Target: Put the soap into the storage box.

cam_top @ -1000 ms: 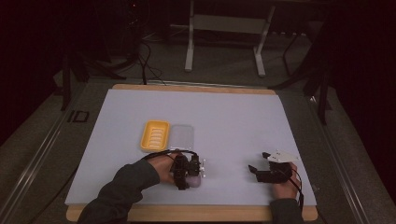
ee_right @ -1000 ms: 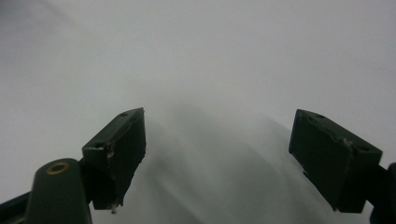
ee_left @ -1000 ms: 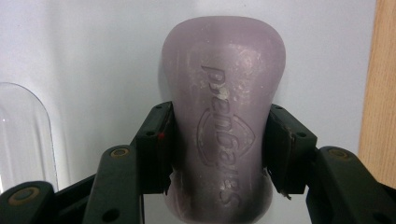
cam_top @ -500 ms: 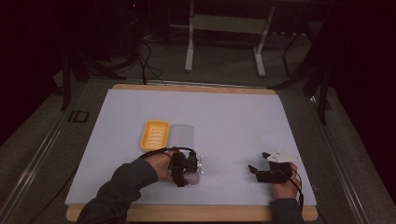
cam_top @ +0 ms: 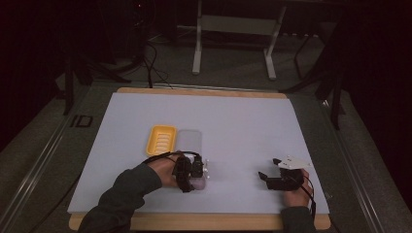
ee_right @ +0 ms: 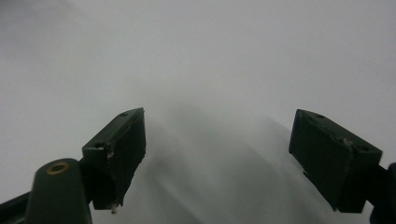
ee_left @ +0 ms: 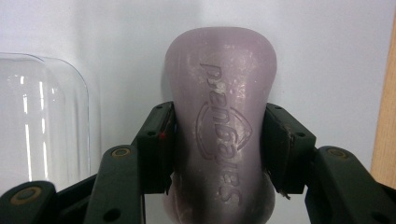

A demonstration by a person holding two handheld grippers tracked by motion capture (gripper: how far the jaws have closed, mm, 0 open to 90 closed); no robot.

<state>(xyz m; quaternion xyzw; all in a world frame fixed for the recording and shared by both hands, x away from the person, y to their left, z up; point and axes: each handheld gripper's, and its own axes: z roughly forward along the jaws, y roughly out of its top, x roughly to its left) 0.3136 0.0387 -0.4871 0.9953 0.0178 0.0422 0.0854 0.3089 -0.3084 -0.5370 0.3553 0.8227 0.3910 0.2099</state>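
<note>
A: Your left hand-held gripper (ee_left: 217,140) is clamped on the soap (ee_left: 219,135). Both pads press its narrow waist, one on each side, and the bar's rounded end sticks out well past the jaws. The raised lettering on its top face reads upside down in the left gripper view.

B: Where does that put the soap on the desk (cam_top: 243,121)?

A: In the high view your left hand-held gripper (cam_top: 193,171) is near the desk's near edge, left of centre, with the pale bar (cam_top: 199,183) showing under the jaws. Just beyond it are the yellow dish (cam_top: 161,140) and, touching the dish's right side, the clear lid (cam_top: 190,141). In the left gripper view the lid (ee_left: 44,116) is just beside the soap, with a strip of desk between them.

B: And your right one?

A: Your right hand-held gripper (ee_right: 219,158) is released, jaws spread wide with nothing between them but white desk (ee_right: 210,56). In the high view it (cam_top: 265,175) lies low at the near right, well apart from the soap, its jaws pointing left.

B: Anything different from a second ago?

A: Little. Your left hand (cam_top: 165,170) has stayed in much the same spot by the dish, its gripper turned slightly. Your right hand (cam_top: 296,191) has not moved.
</note>
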